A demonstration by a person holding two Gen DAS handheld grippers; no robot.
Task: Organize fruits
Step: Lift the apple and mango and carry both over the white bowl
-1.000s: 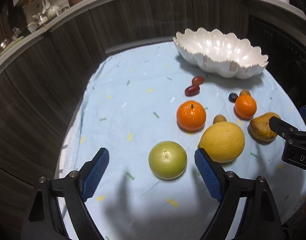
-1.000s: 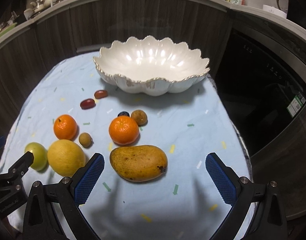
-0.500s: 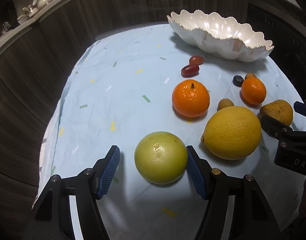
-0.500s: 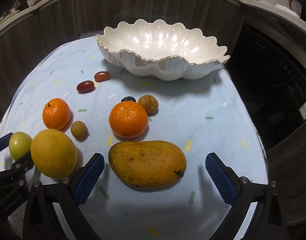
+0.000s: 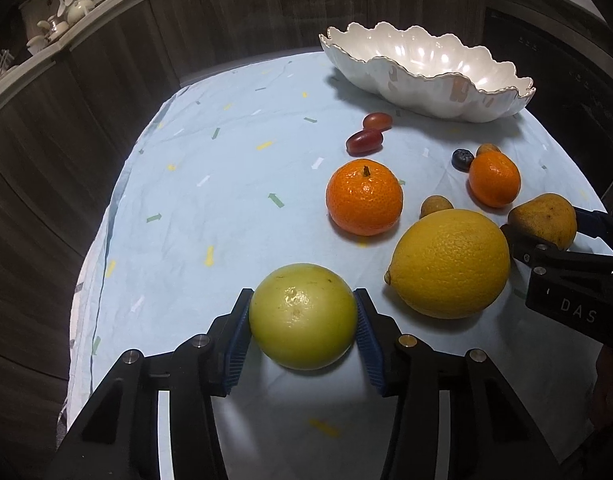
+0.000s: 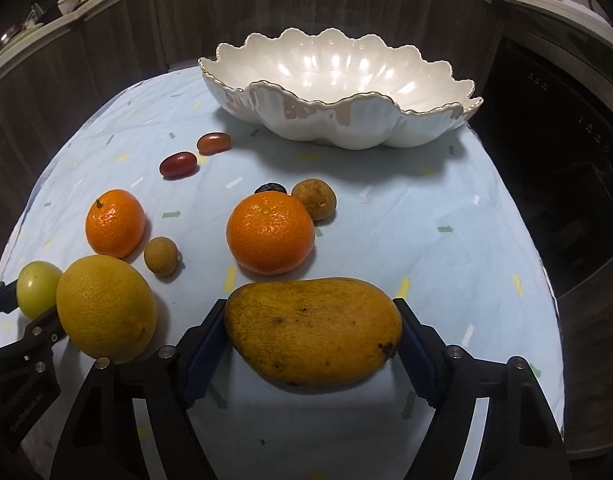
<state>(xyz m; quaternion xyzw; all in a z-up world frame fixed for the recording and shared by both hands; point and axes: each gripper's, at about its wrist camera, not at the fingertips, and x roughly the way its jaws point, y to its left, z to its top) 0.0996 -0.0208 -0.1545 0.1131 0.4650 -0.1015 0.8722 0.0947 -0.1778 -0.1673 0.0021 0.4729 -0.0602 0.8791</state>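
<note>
My left gripper [image 5: 302,326] is shut on a green round fruit [image 5: 302,316] that rests on the light blue cloth [image 5: 226,200]; both blue pads touch its sides. My right gripper [image 6: 310,336] is shut on a yellow-brown mango [image 6: 312,330], also on the cloth. A large yellow citrus [image 5: 448,262] lies between the two grippers. Two oranges [image 6: 270,234] [image 6: 114,228], two small brown fruits [image 6: 314,198] [image 6: 160,256], a blueberry [image 5: 462,159] and two red grape tomatoes [image 6: 178,164] [image 6: 213,143] lie further out. A white scalloped bowl [image 6: 346,120] stands empty at the back.
Dark wood cabinet fronts [image 5: 106,80] curve around the table's back and left. A dark appliance [image 6: 566,160] stands at the right. The cloth's left edge [image 5: 86,280] hangs over the table side. Bare cloth lies left of the fruits.
Both grippers moved forward and down and closed: the left onto the green fruit, the right onto the mango. The other fruits have not moved.
</note>
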